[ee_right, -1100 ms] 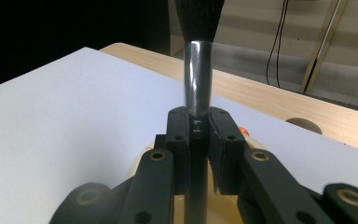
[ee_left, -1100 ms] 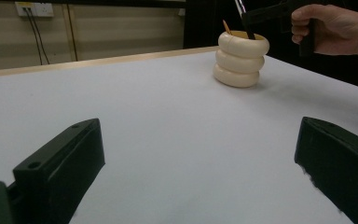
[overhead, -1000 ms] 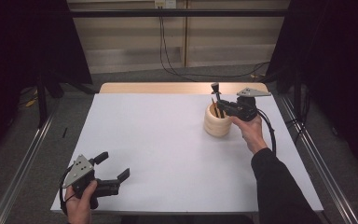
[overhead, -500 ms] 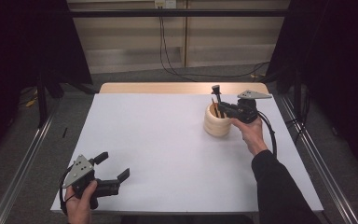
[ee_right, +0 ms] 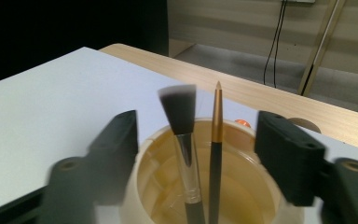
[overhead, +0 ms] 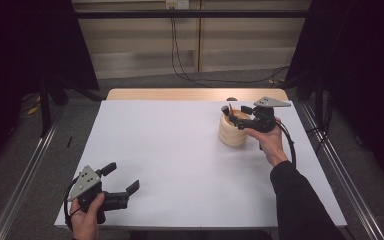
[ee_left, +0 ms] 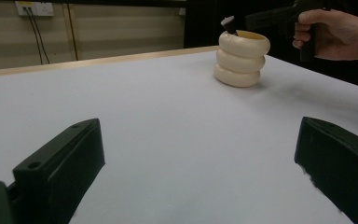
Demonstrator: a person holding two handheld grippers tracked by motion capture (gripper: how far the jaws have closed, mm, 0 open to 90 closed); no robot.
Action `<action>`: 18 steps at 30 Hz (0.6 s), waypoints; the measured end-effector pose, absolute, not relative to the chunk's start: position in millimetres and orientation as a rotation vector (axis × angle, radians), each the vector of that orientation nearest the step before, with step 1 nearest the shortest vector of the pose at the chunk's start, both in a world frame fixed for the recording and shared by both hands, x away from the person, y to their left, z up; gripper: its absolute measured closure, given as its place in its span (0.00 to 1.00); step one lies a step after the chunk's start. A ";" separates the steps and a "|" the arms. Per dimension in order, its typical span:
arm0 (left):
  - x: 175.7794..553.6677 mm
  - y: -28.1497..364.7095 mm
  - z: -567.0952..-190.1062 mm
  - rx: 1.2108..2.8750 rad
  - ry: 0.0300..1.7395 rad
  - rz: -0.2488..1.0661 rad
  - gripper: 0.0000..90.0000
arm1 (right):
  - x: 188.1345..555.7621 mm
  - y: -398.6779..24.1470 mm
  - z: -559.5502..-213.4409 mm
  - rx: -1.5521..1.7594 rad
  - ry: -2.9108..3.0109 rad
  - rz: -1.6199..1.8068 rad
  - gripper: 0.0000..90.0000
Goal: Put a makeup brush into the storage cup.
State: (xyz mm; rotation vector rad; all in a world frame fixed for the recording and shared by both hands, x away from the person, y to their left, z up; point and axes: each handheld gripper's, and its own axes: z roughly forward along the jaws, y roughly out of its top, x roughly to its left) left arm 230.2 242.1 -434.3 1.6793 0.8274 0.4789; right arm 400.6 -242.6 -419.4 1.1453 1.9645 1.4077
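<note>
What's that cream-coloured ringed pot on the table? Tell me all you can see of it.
The cream pot looks like three puffy rings stacked up, matte, perhaps plastic. It stands upright on the white table, on the far right part. Its open top shows a yellowish inside with dividers. Two brushes stand in it: a flat black-bristled brush and a slim gold-tipped brush. The right tongs hover over its rim, jaws just opened, either side of the brushes.

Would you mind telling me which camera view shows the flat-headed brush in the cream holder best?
The right gripper view: the brush stands close up, dark bristles up, in the holder beside a gold-tipped stick. The high view shows the brush as a small dark shape above the rim. The left gripper view gives just its tip, far off.
</note>
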 end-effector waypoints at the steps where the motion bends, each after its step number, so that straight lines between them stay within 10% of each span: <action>1: 230.5 242.1 -434.3 1.679 0.824 0.480 0.01 | 400.8 -242.6 -419.5 1.149 1.965 1.409 0.27; 9: 231.3 240.9 -434.8 1.677 0.837 0.476 0.02 | 399.7 -242.4 -417.6 1.168 1.915 1.415 0.00; 18: 231.0 241.2 -434.4 1.674 0.838 0.479 0.01 | 395.2 -242.9 -415.1 1.188 1.893 1.429 0.00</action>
